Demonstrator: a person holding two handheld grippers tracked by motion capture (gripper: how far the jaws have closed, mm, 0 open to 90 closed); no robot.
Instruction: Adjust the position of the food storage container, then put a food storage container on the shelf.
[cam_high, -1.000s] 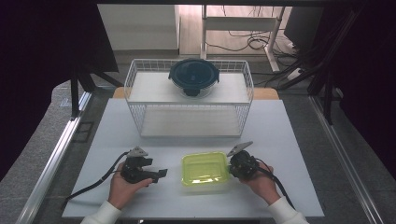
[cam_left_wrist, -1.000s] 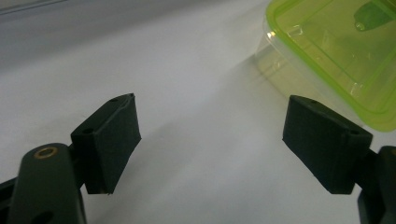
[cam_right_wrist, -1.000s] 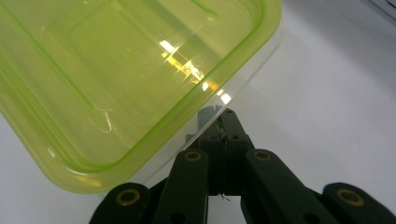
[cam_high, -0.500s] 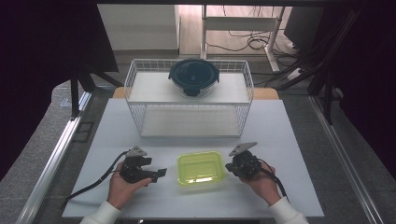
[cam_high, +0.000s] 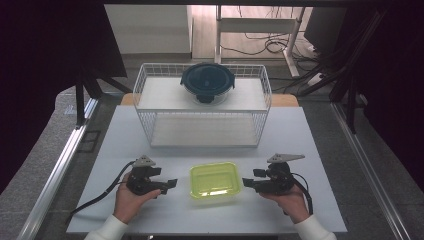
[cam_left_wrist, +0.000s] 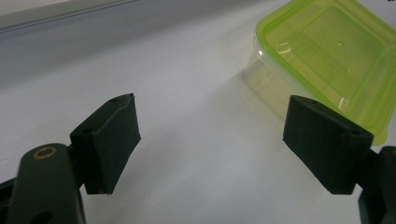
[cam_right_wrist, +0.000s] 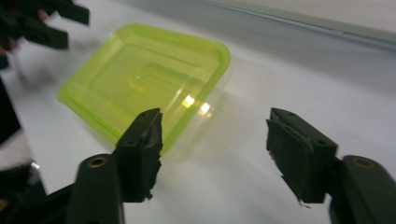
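I hold my right gripper (cam_high: 246, 183) level beside the green-lidded container (cam_high: 214, 181), which sits near the front edge of the white counter (cam_high: 310, 145), between my two grippers. My right jaws have just been opening; they stand released, with nothing between the pads, and the container's near corner lies just ahead of the jaw on the left in the right gripper view (cam_right_wrist: 144, 88). My left gripper (cam_high: 171, 184) rests on the opposite side, also released and empty, the container (cam_left_wrist: 327, 56) lying ahead and to the right of its jaws.

In my judgement the step in hand is withdrawal after placing. To do it well:

1. Keep the jaws spread while backing off, so no pad drags the lid's rim.
2. Move level along the counter, away from the container, without lifting under the lip.
3. Hold the left gripper still, so its cable does not sweep the container.

The wire basket (cam_high: 260, 90) carrying a dark round lidded bowl (cam_high: 207, 82) stands well apart behind.
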